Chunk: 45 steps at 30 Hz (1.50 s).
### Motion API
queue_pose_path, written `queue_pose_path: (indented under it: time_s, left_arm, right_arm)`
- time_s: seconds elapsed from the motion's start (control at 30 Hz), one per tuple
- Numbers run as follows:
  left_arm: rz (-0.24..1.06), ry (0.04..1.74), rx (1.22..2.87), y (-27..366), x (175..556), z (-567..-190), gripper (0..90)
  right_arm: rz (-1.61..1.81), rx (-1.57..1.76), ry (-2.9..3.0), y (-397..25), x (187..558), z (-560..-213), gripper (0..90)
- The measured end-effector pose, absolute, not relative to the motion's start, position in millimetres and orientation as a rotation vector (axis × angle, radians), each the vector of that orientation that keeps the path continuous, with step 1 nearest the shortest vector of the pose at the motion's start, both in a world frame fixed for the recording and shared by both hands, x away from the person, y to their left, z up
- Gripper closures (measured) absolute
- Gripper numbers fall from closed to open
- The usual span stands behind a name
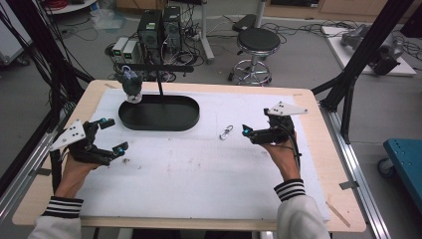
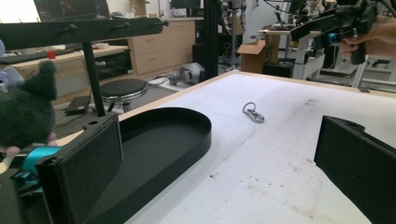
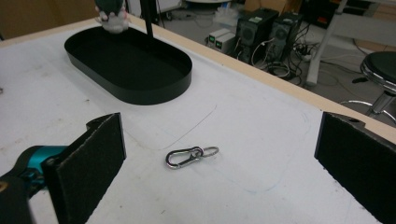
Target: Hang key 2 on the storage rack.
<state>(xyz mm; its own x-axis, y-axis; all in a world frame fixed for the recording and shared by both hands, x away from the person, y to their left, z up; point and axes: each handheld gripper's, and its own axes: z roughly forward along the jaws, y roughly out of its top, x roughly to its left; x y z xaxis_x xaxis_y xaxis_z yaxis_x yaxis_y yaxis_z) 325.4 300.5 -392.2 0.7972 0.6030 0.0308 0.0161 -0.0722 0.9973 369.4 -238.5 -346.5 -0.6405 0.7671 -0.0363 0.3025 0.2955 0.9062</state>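
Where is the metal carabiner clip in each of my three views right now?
High view: carabiner clip lies mid-table, between the tray and the right gripper.
Left gripper view: clip upper centre, beyond the tray.
Right gripper view: clip centre, between the jaws.
Shared landmark: black oval tray.

I see a light wooden desk (image 1: 318, 144) filling the lower and middle part of the high view, its bare edge showing as a border all round. A white mat (image 1: 199, 174) covers most of its top and carries some dark smudges near the lower left. On the mat, in the upper left of the frame, sits a black oval tray (image 1: 149, 122), with a thin black post rising just behind its rim. A small metal carabiner clip (image 1: 226, 132) lies flat on the mat right of the tray, apart from it.
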Motion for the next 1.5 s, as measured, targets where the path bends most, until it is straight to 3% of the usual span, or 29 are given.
queue_pose_path:
  time_s: [0.63,1.5]
  left_arm:
    - [0.5,0.516,1.608,298,328,-395,1.7]
    - [0.504,0.51,1.595,300,327,-395,1.7]
  right_arm:
    - [1.219,1.024,2.224,-218,411,-336,1.2]
    - [1.044,1.266,2.412,-199,459,-357,4.5]
